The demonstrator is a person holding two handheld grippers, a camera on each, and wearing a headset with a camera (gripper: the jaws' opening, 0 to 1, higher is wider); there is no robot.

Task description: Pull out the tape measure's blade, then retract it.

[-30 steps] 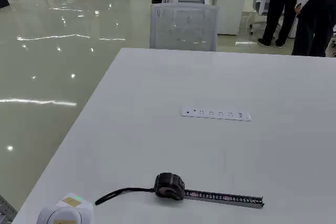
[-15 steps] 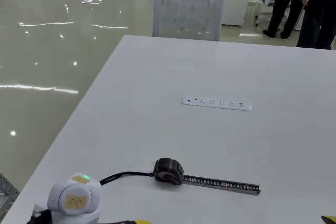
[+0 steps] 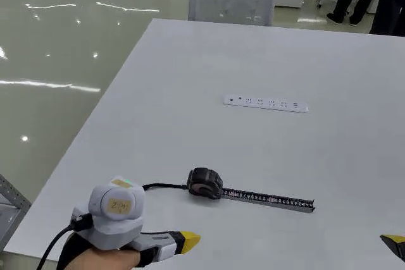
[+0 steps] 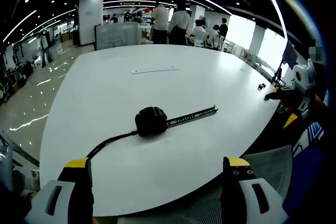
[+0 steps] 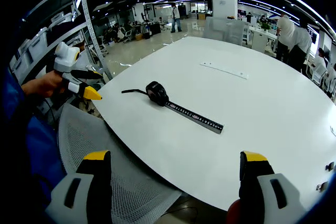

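- Black tape measure [image 3: 204, 183] lies on the white table [image 3: 190, 80], ahead of our left tongs [image 4: 157, 163] and right tongs [image 5: 176, 156], well apart from both.
- Its blade [image 3: 269, 200] lies partway out, pointing toward the right tongs' side.
- Our left tongs have just risen into the head view (the tape itself hasn't budged).
- Both tongs are released, jaws wide, holding nothing.
- We judge the reach has only begun, and retracting remains.

Grey left tool [image 4: 157, 162], yellow-tipped jaws (black cable [image 3: 56, 243] attached).
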